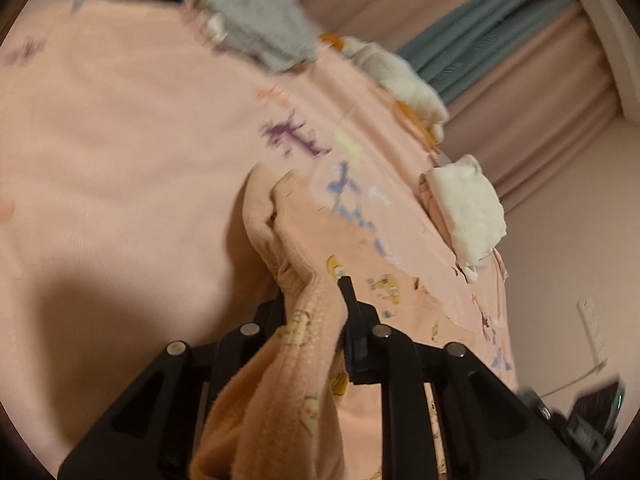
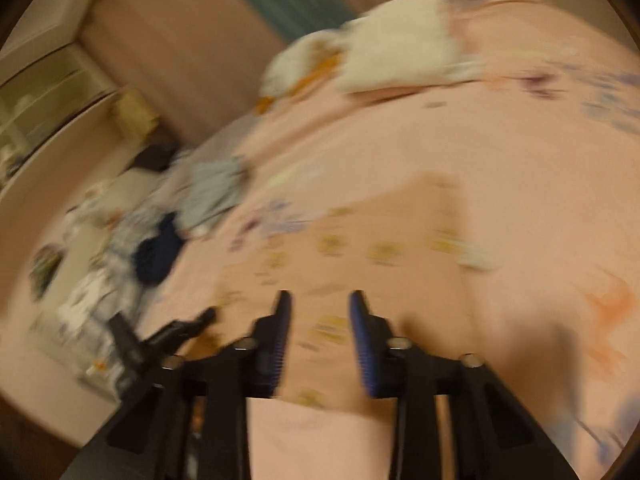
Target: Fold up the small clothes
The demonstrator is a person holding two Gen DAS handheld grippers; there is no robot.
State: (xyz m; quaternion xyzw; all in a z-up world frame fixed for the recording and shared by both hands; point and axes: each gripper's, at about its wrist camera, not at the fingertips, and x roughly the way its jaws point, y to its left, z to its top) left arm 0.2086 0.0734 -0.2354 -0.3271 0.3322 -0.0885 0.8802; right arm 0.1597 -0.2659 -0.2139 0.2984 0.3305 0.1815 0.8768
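Observation:
A small orange garment [image 1: 296, 340] with yellow cartoon prints is bunched between the fingers of my left gripper [image 1: 316, 284], which is shut on it just above the pink bedsheet [image 1: 120, 140]. In the right wrist view the same garment [image 2: 360, 248] lies spread flat on the sheet. My right gripper [image 2: 320, 300] is open just above its near edge, with nothing between the fingers. The left gripper shows in the right wrist view [image 2: 168, 332] at the garment's left edge. The right wrist view is blurred by motion.
Folded white clothes [image 1: 468, 208] lie at the bed's far edge, more white cloth [image 1: 400, 76] beyond. A grey garment [image 1: 264, 28] and dark blue cloth [image 2: 160, 252] sit in a loose pile [image 2: 100, 280]. Pink and teal curtains [image 1: 500, 40] hang behind the bed.

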